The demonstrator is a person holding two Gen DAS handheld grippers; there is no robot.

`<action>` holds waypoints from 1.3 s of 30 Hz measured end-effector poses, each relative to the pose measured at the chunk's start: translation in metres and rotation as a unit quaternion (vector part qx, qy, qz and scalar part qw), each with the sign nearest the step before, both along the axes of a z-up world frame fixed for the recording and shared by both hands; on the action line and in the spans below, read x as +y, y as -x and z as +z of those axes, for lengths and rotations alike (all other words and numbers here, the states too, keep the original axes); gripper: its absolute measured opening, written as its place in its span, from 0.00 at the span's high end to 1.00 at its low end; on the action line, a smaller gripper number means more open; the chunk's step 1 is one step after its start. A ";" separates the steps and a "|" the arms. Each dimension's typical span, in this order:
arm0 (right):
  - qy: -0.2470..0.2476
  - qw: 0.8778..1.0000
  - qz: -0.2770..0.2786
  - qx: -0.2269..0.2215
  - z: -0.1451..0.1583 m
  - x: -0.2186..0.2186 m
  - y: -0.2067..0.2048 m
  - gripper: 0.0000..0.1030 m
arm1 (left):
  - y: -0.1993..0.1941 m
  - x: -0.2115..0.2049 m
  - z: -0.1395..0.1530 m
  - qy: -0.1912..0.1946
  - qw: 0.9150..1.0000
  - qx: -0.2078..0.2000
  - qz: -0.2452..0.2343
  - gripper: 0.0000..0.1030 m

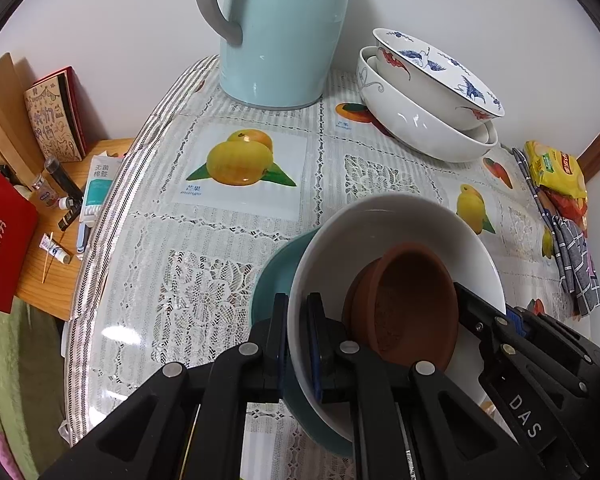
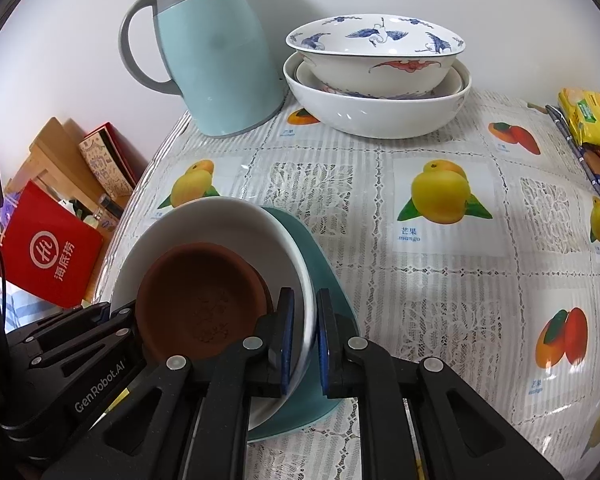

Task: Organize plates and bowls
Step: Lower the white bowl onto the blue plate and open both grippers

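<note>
**Both grippers clamp the rim of the white bowl stacked on the teal plate**

A glossy white ceramic bowl (image 1: 384,232) sits tilted on a flat teal ceramic plate (image 1: 272,276), and a small round terracotta-brown clay saucer (image 1: 412,300) lies slanted inside the bowl, leaning on its inner wall. The saucer is matt, with a raised lip and a dusty patch on its floor. This stack stands near the front edge of the table, on a clear-covered lace tablecloth printed with mangoes (image 2: 444,196).

The left gripper (image 1: 298,320) is clenched on the white bowl's rim, one black finger outside the wall and one inside. The right gripper (image 2: 305,320) grasps the opposite side of the same rim in the same way, its blue pads pressed against the wall, the teal plate just beneath.

At the back edge of the table, by the wall, stands a second stack: a blue-and-red painted porcelain bowl (image 2: 376,48) nested in a wide plain white bowl (image 2: 380,112), with a patterned dish between them. Just beside it towards the left back corner stands a pale blue jug with a grey handle (image 2: 216,64). A yellow snack packet (image 2: 592,116) lies at the right edge
</note>
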State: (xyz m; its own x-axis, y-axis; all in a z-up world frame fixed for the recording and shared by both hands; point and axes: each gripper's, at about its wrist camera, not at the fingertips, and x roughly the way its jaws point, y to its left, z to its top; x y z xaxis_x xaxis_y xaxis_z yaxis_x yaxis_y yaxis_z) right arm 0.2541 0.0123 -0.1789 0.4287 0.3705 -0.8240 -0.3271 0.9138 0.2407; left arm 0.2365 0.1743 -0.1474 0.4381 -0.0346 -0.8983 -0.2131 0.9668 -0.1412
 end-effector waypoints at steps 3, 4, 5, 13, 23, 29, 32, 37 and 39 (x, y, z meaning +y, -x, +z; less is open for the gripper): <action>0.004 1.000 -0.004 -0.010 0.002 -0.001 0.000 0.89 | 0.000 0.000 0.000 -0.003 1.000 0.001 -0.001 0.91; 0.002 1.000 -0.004 -0.011 0.003 -0.002 0.000 0.89 | -0.001 0.000 0.000 -0.003 1.000 0.001 -0.001 0.91; 0.004 1.000 -0.003 -0.013 0.004 -0.002 -0.001 0.89 | 0.000 0.000 0.000 -0.002 1.000 0.002 -0.001 0.90; 0.019 1.000 0.001 -0.022 0.007 -0.002 0.002 0.89 | 0.001 -0.001 0.006 -0.012 1.000 -0.004 0.000 0.88; 0.015 1.000 0.003 -0.019 0.011 -0.005 0.007 0.88 | 0.008 0.002 0.012 -0.008 1.000 -0.008 -0.001 0.86; 0.009 1.000 0.002 -0.022 0.022 -0.012 0.017 0.85 | 0.021 0.004 0.028 -0.018 1.000 -0.021 0.005 0.85; 0.009 1.000 -0.002 -0.029 0.031 -0.020 0.027 0.85 | 0.028 0.001 0.037 -0.023 0.999 -0.029 0.005 0.85; 0.020 0.998 -0.020 -0.062 0.053 -0.041 0.050 0.70 | 0.047 -0.010 0.056 -0.021 0.999 -0.048 0.003 0.79; 0.024 0.996 -0.030 -0.076 0.064 -0.053 0.062 0.66 | 0.055 -0.019 0.064 -0.022 0.998 -0.056 -0.004 0.77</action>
State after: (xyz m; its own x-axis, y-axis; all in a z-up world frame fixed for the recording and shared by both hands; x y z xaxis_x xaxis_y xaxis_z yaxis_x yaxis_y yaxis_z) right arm 0.1924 -0.0408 -0.1145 0.5709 0.3019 -0.7635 -0.3002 0.9423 0.1481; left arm 0.1813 0.1555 -0.0831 0.5365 -0.0010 -0.8439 -0.1897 0.9743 -0.1217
